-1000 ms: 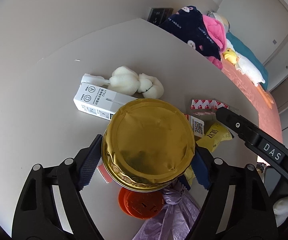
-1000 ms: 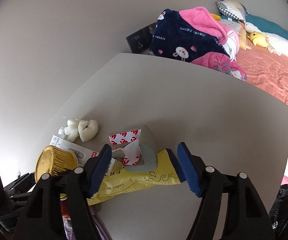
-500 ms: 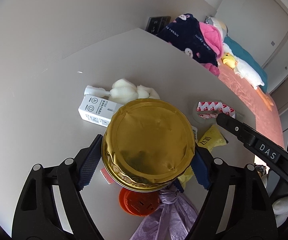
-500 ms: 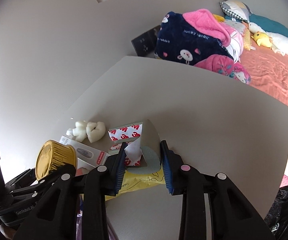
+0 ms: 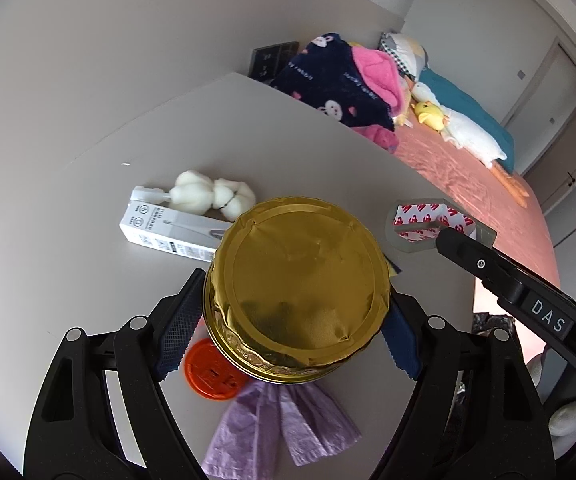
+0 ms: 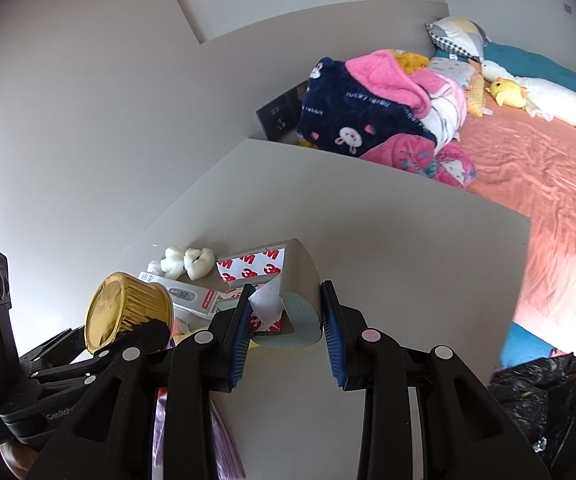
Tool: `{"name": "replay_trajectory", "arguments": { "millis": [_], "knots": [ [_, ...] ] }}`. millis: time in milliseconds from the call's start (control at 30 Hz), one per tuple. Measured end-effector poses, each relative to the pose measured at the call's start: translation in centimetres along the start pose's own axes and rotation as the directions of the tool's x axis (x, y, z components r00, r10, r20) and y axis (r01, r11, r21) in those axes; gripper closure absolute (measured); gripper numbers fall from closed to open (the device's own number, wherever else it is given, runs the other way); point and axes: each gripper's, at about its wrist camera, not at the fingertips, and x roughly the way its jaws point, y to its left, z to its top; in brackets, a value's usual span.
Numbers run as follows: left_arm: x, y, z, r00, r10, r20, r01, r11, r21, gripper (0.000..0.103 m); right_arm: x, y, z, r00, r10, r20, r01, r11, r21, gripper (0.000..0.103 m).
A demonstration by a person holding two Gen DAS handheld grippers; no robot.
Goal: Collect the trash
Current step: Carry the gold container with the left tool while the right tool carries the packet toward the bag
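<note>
My left gripper (image 5: 288,324) is shut on a gold foil cup (image 5: 297,300) and holds it above the grey table (image 5: 327,168). The cup also shows in the right wrist view (image 6: 126,312). My right gripper (image 6: 286,328) is shut on a grey foam corner guard with red-and-white backing tape (image 6: 288,292) and holds it lifted off the table; it also shows in the left wrist view (image 5: 427,226). On the table lie a white box (image 5: 176,232), white cotton wads (image 5: 216,196), an orange lid (image 5: 212,372) and a purple bag (image 5: 280,424).
The table's far edge meets a bed (image 6: 547,184) with a heap of blankets (image 6: 375,108) and plush toys. A black trash bag (image 6: 547,408) sits at the lower right of the right wrist view. A dark wall panel (image 5: 274,58) is behind the table.
My right gripper closed on the foam corner guard and lifted it off the yellow wrapper. My left gripper rose slightly, still holding the gold cup.
</note>
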Motion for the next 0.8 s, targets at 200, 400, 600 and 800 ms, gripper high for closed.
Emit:
{"name": "replay_trajectory", "arguments": {
  "millis": [200, 400, 600, 800],
  "knots": [
    [-0.9, -2.5, 0.0, 1.000, -0.027, 0.009, 0.026, 0.999, 0.039, 0.025, -3.1, -1.4, -0.6, 0.999, -0.016, 0.030, 0.016, 1.000, 0.012, 0.068],
    [-1.4, -5.2, -0.4, 0.998, -0.057, 0.010, 0.056, 0.995, 0.085, 0.025, -6.2, -3.3, -1.5, 0.998, -0.037, 0.059, 0.034, 0.999, 0.042, 0.068],
    [-1.6, -8.1, -0.9, 0.996, -0.090, -0.003, 0.089, 0.987, 0.132, 0.025, -8.2, -5.3, -2.5, 0.995, -0.066, 0.073, 0.060, 0.995, 0.079, 0.068],
    [-1.7, -10.7, -1.7, 0.992, -0.127, -0.016, 0.128, 0.976, 0.175, 0.025, -10.3, -7.0, -3.5, 0.991, -0.099, 0.094, 0.088, 0.989, 0.117, 0.068]
  ]
}}
